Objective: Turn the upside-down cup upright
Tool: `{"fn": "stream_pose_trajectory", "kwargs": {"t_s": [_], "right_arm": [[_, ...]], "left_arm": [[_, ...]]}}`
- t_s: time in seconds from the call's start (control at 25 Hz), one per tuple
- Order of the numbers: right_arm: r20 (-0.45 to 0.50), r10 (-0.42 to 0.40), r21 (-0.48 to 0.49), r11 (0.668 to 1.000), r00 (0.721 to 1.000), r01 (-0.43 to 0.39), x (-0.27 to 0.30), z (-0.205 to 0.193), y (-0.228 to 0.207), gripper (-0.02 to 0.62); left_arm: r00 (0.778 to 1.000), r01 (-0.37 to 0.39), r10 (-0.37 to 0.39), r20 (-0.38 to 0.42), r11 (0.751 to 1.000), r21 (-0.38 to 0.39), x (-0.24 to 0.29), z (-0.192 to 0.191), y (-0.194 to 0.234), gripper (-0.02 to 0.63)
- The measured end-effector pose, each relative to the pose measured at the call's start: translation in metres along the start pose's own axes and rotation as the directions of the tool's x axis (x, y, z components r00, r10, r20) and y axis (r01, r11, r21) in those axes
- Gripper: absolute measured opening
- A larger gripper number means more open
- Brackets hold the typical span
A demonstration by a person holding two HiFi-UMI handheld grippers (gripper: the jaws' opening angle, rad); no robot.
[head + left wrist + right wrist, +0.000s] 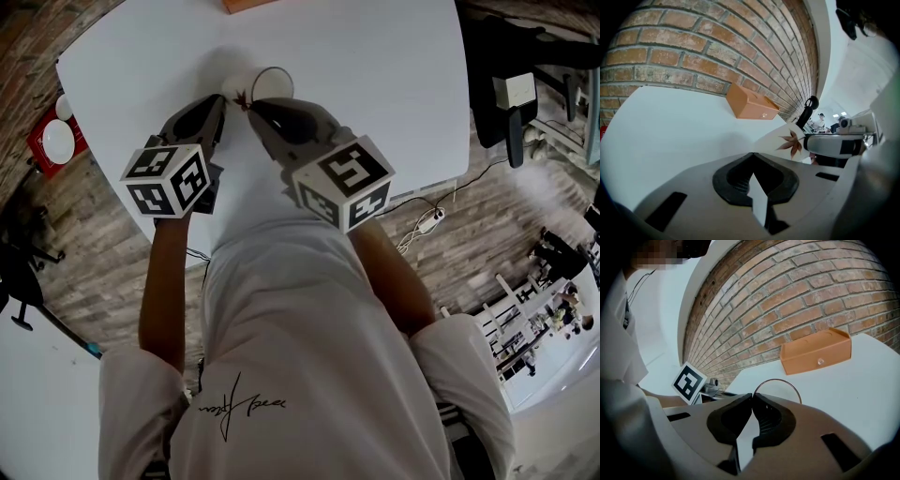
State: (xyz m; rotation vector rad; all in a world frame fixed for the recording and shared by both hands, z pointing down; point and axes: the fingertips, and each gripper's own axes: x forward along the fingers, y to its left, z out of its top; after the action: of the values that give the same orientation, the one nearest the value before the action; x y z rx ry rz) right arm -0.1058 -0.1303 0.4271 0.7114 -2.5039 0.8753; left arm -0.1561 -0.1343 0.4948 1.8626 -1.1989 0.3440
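Note:
A white paper cup (246, 86) with a red maple leaf lies tilted on its side on the white table (375, 75), its open rim turned to the right and up. My right gripper (249, 103) is shut on the near edge of that rim; in the right gripper view the rim (787, 383) arcs just beyond the closed tips (752, 394). My left gripper (223, 101) is shut and holds nothing, its tip close to the cup's base end. From the left gripper (752, 153) the cup (780, 138) shows up right, pressed by a right finger (829, 145).
An orange box (246, 4) (751, 107) (816, 352) sits at the table's far edge against a brick wall (717, 51). A red tray with white dishes (54, 141) lies on the floor left; a black stand (511, 94) and power strip (429, 221) right.

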Motion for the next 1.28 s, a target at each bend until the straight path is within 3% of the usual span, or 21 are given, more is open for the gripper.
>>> {"fn": "stream_pose_trajectory", "kwargs": {"t_s": [1.28], "right_arm": [[-0.080, 0.013, -0.147, 0.989, 0.997, -0.024, 0.023, 0.001, 0.025, 0.023]], "left_arm": [[1.000, 0.008, -0.009, -0.006, 0.999, -0.037, -0.005, -0.011, 0.007, 0.011]]}}
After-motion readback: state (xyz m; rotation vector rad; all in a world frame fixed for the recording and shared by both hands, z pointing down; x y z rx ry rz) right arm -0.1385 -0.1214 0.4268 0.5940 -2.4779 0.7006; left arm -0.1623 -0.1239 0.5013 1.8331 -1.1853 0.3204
